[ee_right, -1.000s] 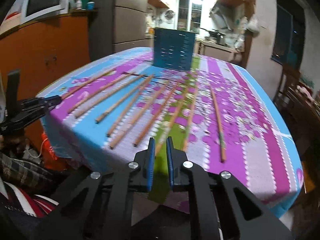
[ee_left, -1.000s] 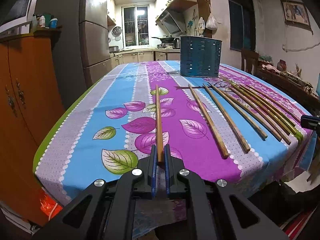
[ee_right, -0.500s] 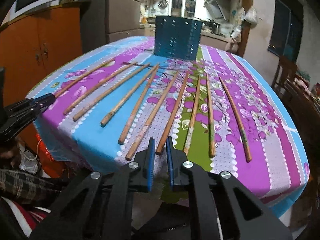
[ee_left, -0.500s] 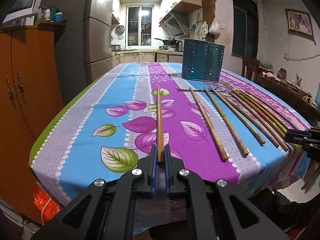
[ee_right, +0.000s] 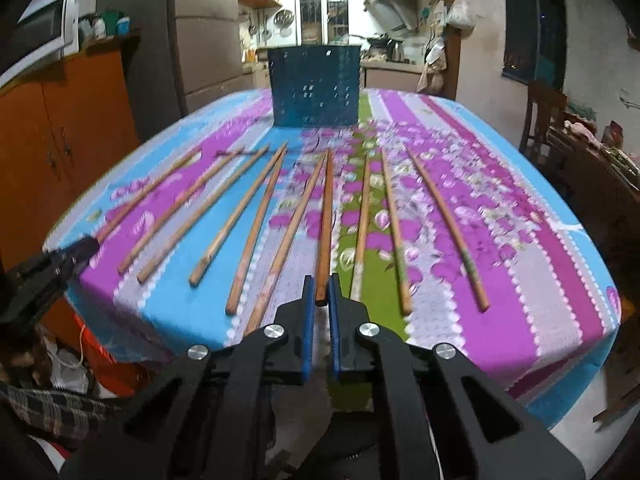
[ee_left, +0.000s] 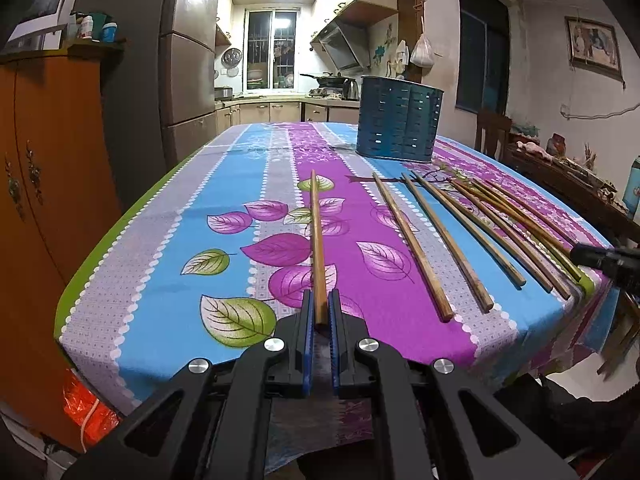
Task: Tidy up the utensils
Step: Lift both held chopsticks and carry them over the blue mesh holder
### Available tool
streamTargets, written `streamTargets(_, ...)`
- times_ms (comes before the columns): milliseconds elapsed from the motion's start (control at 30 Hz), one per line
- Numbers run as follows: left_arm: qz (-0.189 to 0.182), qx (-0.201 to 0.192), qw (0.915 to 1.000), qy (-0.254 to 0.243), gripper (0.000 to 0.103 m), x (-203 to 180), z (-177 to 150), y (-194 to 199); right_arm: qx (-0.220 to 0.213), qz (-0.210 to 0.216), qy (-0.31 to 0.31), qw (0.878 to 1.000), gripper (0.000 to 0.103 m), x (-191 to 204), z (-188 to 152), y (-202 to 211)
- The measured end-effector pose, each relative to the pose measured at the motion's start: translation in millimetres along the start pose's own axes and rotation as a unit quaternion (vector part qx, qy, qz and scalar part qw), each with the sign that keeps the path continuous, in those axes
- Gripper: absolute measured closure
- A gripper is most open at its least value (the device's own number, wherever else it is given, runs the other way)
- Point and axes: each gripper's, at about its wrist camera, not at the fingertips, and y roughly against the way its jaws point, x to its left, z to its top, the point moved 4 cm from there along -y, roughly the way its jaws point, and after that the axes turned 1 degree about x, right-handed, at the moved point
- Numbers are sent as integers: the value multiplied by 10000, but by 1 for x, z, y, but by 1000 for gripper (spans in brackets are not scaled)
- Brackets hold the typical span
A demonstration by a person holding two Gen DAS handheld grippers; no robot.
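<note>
1. Clamping now on a chopstick point(ee_right: 325, 224): right gripper point(ee_right: 320, 300) pinched narrow around the near end of the stick that runs toward 12 o'clock in the right wrist view; a second ago its pads stood slightly apart with nothing between them, short of the table edge.
2. Holding likewise on the left: left gripper point(ee_left: 319, 312) shut tight on the near end of a lone chopstick point(ee_left: 316, 236) pointing to 12 o'clock, same as a second ago, hand unmoved.
3. Lying loose on the tablecloth point(ee_right: 520, 280): a fan of other chopsticks point(ee_right: 236, 216), from 10 o'clock round to 1 o'clock in the right wrist view, ends near the table edge.
4. Standing upright at 12 o'clock, far end of the table, well apart from both grippers: blue perforated holder point(ee_right: 314, 86), the likely home for the sticks; contents not visible.
5. Meaning for the task, as a judgement: both grasps apparently made, one stick per gripper, so next comes lifting and carrying toward the holder; grips sit at the very ends, so the long sticks may droop or swing.
</note>
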Motion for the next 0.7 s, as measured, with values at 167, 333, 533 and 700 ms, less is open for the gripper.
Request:
streamTargets(167, 62, -5, 10000, 47, 95, 4, 3, 1, -288, -25, -45, 9996, 98, -3, 12, 13)
streamTargets(333, 110, -140, 9998, 79, 95, 7, 11, 8, -611, -30, -49, 9981, 98, -7, 26, 28)
streamTargets(533, 173, -451, 9988, 117, 95, 12, 34, 22, -1062, -73, 20, 9943, 98, -12, 50, 46)
streamTargets(700, 230, -664, 9974, 132, 95, 16, 55, 29, -1491, -142, 95, 9887, 98, -20, 76, 57)
